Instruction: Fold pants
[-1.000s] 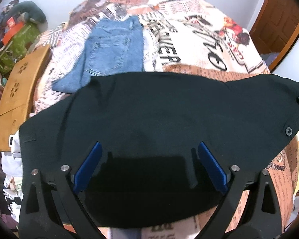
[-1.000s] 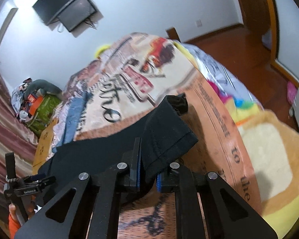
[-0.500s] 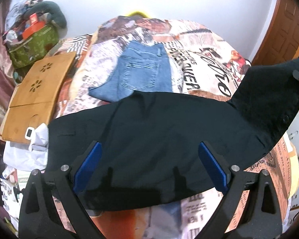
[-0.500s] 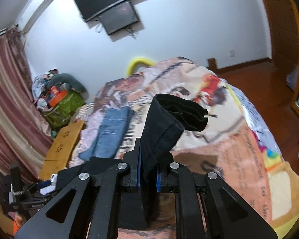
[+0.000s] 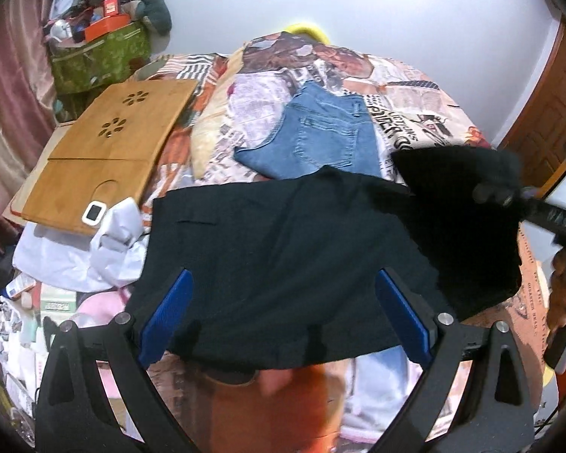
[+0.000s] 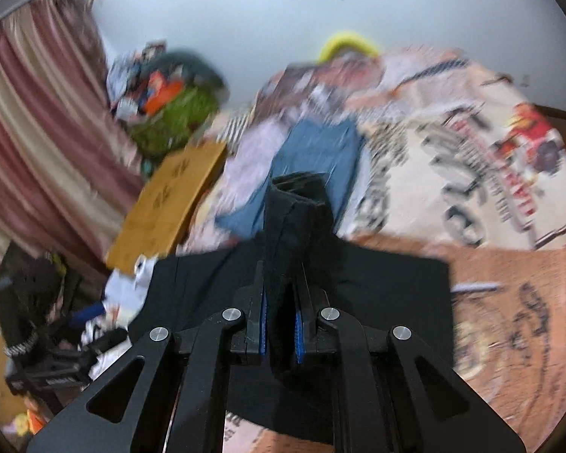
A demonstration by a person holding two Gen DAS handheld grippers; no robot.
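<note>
Black pants [image 5: 283, 256] lie spread across the bed's patterned cover. My left gripper [image 5: 283, 313] is open, its blue pads wide apart just above the pants' near edge, holding nothing. My right gripper [image 6: 279, 324] is shut on a bunched end of the black pants [image 6: 298, 219] and holds it raised over the flat part [image 6: 388, 283]. In the left wrist view that lifted end [image 5: 460, 204] hangs at the right, with the right gripper's body [image 5: 547, 215] beside it.
Folded blue jeans [image 5: 320, 132] lie farther back on the bed. A wooden lap tray [image 5: 105, 151] sits at the left, with white bags [image 5: 94, 249] and clutter below it. A green bag [image 5: 98, 56] stands by the curtain. A door is at the right.
My right gripper has carried the pants' end up and leftward over the rest of the garment. My left gripper stayed open and has drawn back, so more of the bed shows.
</note>
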